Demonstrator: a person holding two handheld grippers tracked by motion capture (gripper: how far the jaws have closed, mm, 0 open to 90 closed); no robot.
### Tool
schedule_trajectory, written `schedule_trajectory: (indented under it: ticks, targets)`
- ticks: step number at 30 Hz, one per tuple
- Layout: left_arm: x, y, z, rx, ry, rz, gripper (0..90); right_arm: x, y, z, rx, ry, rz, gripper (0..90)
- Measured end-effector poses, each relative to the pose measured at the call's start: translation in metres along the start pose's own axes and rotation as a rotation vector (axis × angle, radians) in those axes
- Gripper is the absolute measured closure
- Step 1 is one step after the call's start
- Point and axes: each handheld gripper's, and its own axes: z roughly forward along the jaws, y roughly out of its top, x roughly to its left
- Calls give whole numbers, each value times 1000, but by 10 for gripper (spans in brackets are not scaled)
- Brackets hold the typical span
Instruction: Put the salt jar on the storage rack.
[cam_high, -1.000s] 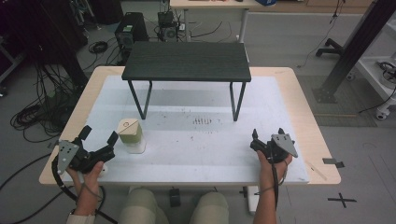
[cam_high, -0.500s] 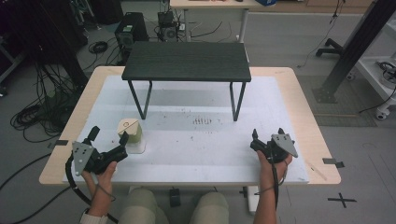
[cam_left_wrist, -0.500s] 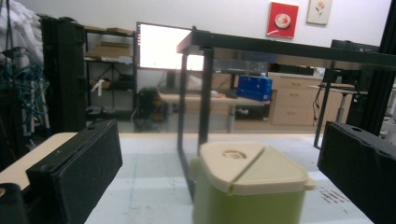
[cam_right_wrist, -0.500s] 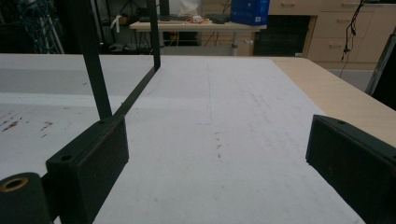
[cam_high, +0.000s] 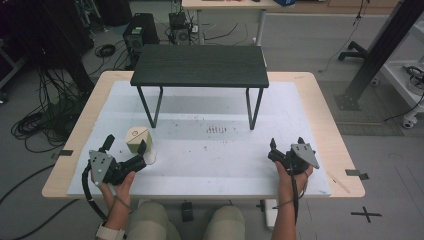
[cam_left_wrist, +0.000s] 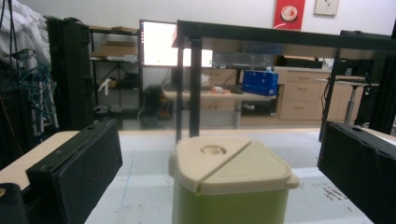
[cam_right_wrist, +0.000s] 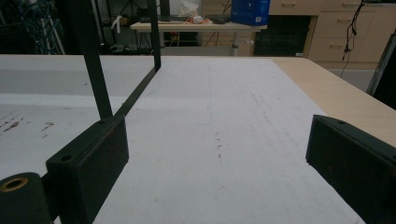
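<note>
Item, left to right. Left gripper (cam_high: 126, 146): held low at the near left of the table (cam_high: 320, 100), jaws spread wide and standing to either side of the container without touching it; in the left gripper view the two black pads sit well clear of its walls. Container (cam_left_wrist: 231, 186): a small squarish tub with a pale green body and a cream snap-on lid (cam_left_wrist: 233, 164), the lid split by a diagonal seam into two flaps, one bearing a small round boss; it stands upright on the white mat (cam_high: 215, 165), just in front of the left leg of the black shelf (cam_high: 200, 66). Handling, as judged: hard plastic, stiff-walled, probably light, smooth enough to slip under a weak squeeze; contents cannot be told. The lid flaps look hinged and may pop if pinched, so the hold belongs on the flat green side walls below the lid rim, jaws square to opposite faces. Right gripper (cam_high: 287, 148): resting at the near right of the mat, well apart from the container, jaws parted and holding nothing; bare mat lies between its pads in the right gripper view.
</note>
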Motion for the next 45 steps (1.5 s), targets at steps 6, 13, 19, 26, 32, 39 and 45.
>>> schedule_trajectory:
  ticks: [6,13,19,26,32,39,45]
  targets:
    - [-5,-5,4,9,17,17,2,0,0,0,0,1,1,61]
    - [-9,-12,10,23,39,32,2,0,0,0,-1,1,2,61]
    - [-9,-16,16,34,48,36,2,0,0,0,0,2,4,61]
    - [-12,-23,24,50,68,56,7,0,0,0,1,2,5,61]
    - [-15,-29,30,68,89,60,19,0,0,0,0,2,7,61]
    - [-16,-32,33,76,102,55,67,-1,0,0,0,2,9,61]
    - [-17,-34,33,80,105,46,128,-1,0,0,0,2,10,61]
